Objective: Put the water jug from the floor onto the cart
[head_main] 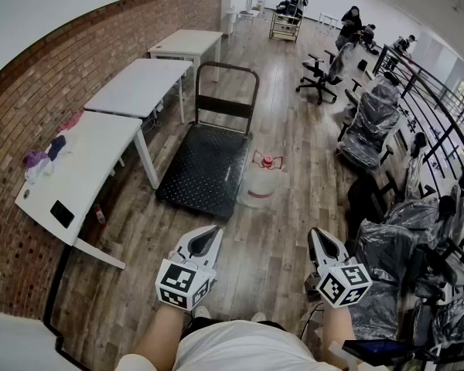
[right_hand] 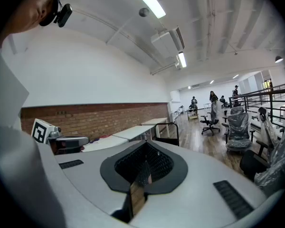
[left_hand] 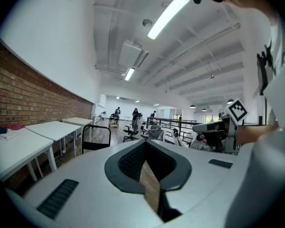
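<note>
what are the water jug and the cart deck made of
Translucent round water jug with red cap: likely glossy plastic, pale and see-through. Black flat cart deck: matte, dotted with a raised tread pattern, metal or rubber mat, unclear which.

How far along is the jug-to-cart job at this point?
Nothing is done: the water jug stands on the floor beside the cart. Nothing is in hand: the left hand-held gripper and right hand-held gripper are shut, empty, well short of it. Reaching, gripping, lifting and placing all remain.
</note>
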### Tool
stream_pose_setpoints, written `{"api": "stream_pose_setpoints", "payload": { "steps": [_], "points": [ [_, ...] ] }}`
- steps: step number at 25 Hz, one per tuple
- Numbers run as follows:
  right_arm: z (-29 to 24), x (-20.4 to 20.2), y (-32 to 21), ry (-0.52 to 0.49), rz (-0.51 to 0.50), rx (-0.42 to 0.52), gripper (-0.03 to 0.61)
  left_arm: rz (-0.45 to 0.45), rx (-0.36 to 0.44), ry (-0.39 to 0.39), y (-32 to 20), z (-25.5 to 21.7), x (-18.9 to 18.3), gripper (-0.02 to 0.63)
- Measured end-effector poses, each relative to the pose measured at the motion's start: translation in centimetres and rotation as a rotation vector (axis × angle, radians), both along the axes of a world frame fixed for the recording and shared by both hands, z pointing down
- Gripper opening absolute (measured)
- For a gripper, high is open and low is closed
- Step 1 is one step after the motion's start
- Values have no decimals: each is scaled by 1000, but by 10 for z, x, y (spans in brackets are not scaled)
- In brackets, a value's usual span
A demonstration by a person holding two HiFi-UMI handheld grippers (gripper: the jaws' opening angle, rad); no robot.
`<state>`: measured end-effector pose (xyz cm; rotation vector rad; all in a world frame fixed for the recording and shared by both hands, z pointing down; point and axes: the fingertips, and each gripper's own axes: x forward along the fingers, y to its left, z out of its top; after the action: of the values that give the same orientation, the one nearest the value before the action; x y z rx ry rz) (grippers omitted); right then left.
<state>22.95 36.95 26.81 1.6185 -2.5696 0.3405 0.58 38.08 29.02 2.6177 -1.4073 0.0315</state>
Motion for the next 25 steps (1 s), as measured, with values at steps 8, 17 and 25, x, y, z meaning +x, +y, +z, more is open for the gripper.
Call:
{"api": "stream_pose_setpoints", "payload": {
  "steps": [8,17,25],
  "points": [
    [1,-58,4,59,10,23,3,-1,-14,29,-7,18,-62,0],
    [12,-84,5,59,48,10,3,42,-19,30,-17,27,-88,0],
    [28,-77,-31,21,62,-1,3,62,-36,-9,-51,33,-82,0]
  ]
}}
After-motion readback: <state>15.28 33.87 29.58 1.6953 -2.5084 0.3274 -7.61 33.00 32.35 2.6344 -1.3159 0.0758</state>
